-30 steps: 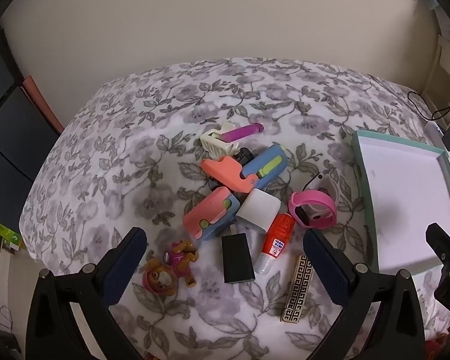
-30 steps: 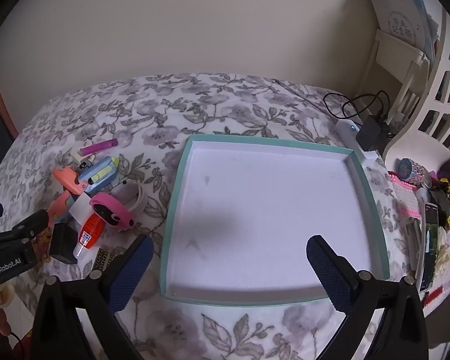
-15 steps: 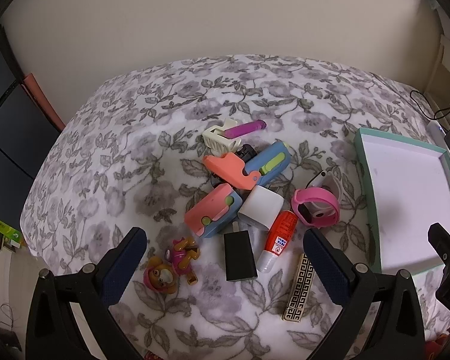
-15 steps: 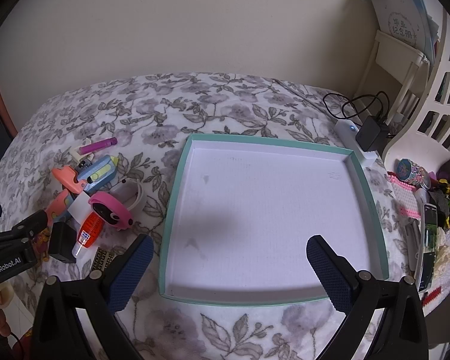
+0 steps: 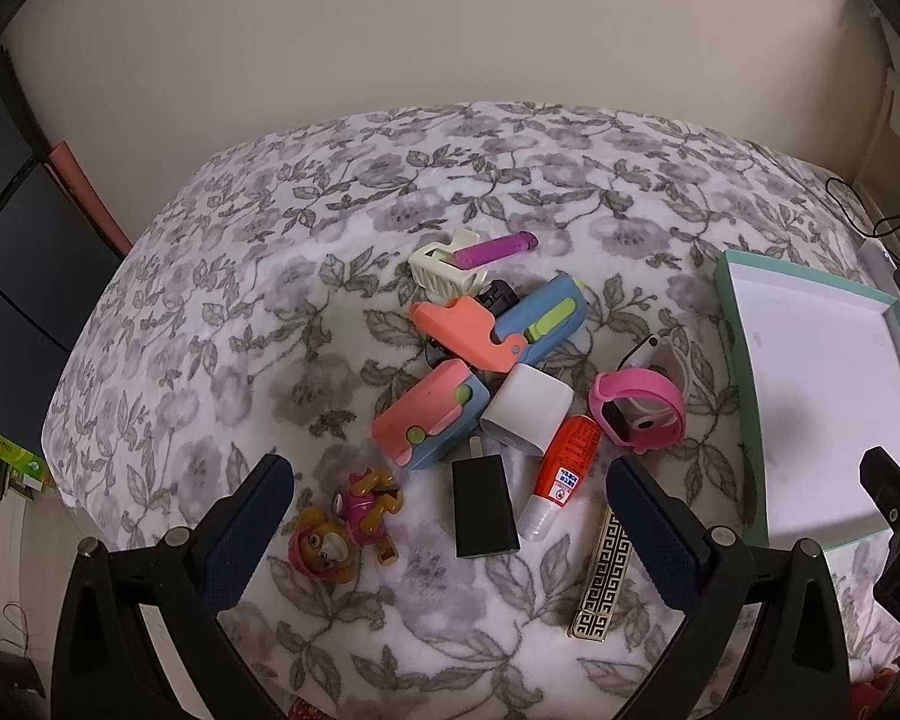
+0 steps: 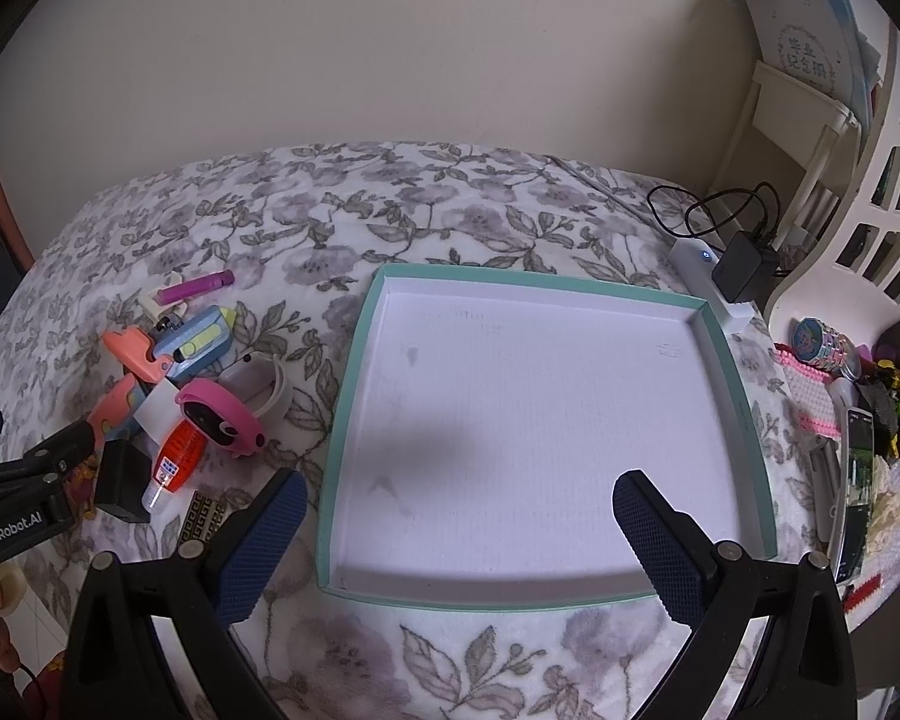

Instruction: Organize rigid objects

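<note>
Presently: left gripper (image 5: 450, 510) spread wide, empty, above the heap of small objects (image 5: 498, 372) on the bed (image 5: 222, 312), presumably choosing one; right gripper (image 6: 456, 516) likewise wide over the bare teal-rimmed tray (image 6: 354, 372), the likely destination

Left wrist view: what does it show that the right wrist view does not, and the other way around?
Only the left wrist view shows the whole toy figure, under the open left gripper. Only the right wrist view shows the whole tray, the shelf, the power strip and the phone, past the open right gripper. Both show the pink watch, glue bottle and black charger.
</note>
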